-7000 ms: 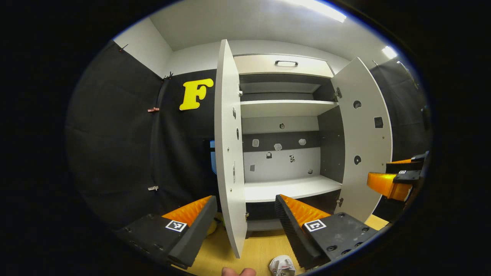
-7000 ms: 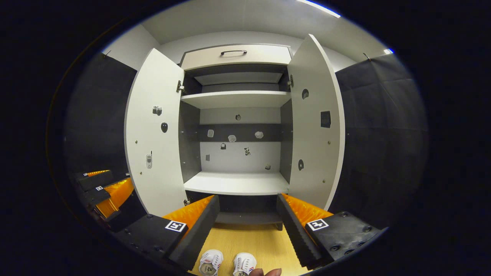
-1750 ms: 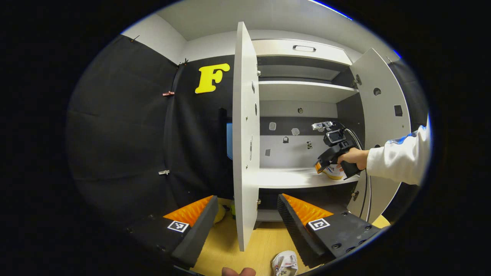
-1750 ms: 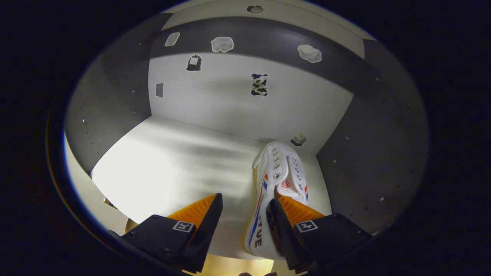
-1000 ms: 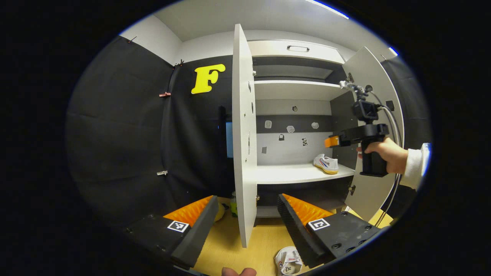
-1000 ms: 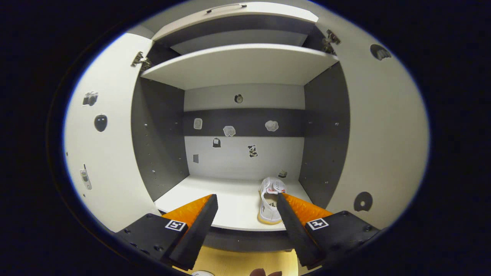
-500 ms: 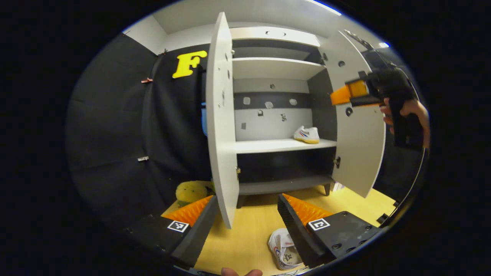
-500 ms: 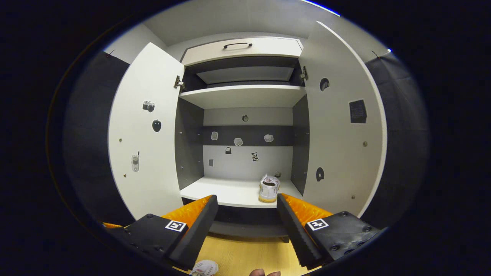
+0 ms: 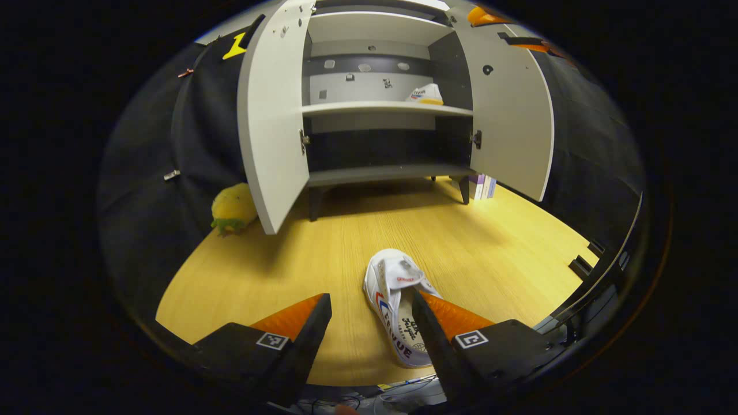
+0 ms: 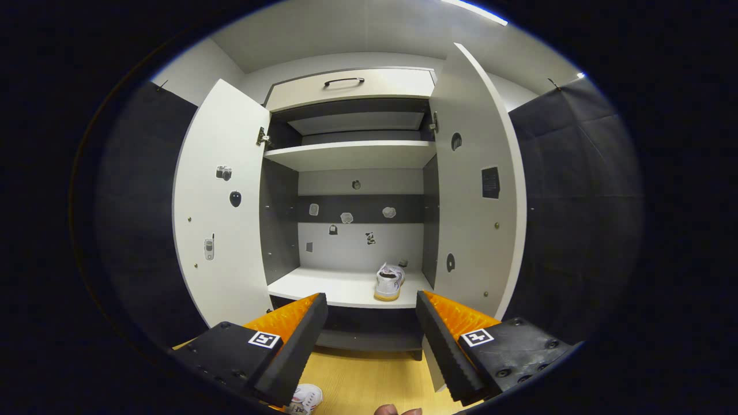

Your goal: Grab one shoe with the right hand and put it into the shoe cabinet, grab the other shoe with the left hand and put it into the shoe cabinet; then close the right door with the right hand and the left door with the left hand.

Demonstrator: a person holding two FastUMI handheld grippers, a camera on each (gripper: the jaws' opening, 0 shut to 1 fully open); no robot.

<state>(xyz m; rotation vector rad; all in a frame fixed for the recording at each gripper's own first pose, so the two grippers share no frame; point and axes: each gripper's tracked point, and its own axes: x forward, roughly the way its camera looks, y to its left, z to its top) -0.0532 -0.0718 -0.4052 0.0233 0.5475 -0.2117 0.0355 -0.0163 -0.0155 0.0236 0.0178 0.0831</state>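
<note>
Floor shoe (image 9: 398,302) between spread fingers of left gripper (image 9: 369,323).

Floor shoe (image 10: 304,397) cut by edge; cabinet stickers (image 10: 346,218) too small.

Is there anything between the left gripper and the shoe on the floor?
Nothing visible. The left gripper is open just above the shoe, whose heel end lies by one finger; the floor around it is bare.

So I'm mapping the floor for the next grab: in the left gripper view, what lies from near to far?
Left gripper → white canvas shoe on the floor → grey shoe cabinet → second white shoe on its shelf.
</note>
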